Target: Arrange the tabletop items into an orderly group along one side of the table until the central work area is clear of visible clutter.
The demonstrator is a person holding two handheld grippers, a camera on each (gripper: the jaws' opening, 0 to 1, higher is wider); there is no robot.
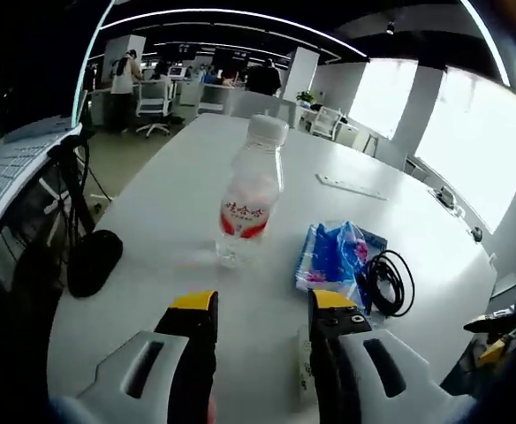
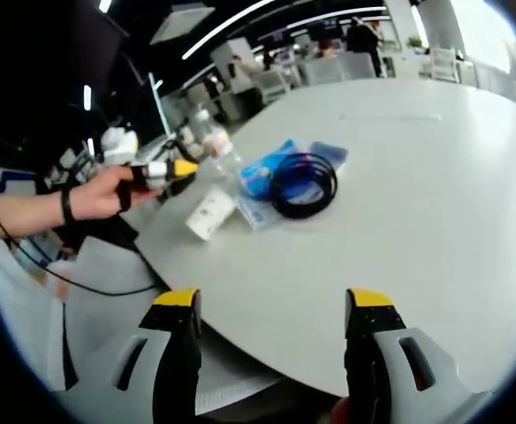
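A clear water bottle (image 1: pixel 249 190) with a red label and white cap stands upright on the white table (image 1: pixel 196 159), a little ahead of my open left gripper (image 1: pixel 265 305). Right of the bottle lies a blue tissue pack (image 1: pixel 333 256), with a black coiled cable (image 1: pixel 386 283) against its right side. A small white box (image 1: pixel 304 362) lies by the right jaw. In the right gripper view, my open right gripper (image 2: pixel 273 300) hovers over the table's near edge, well short of the cable (image 2: pixel 304 185), pack (image 2: pixel 271 168), box (image 2: pixel 211 212) and bottle (image 2: pixel 216 141). A hand holds the left gripper (image 2: pixel 185 168) beside the bottle.
A black rounded object (image 1: pixel 94 261) sits near the table's left edge. A thin white strip (image 1: pixel 351 185) lies farther back on the table. A blue cloth (image 2: pixel 329 155) lies behind the cable. Office chairs and people stand beyond the far end.
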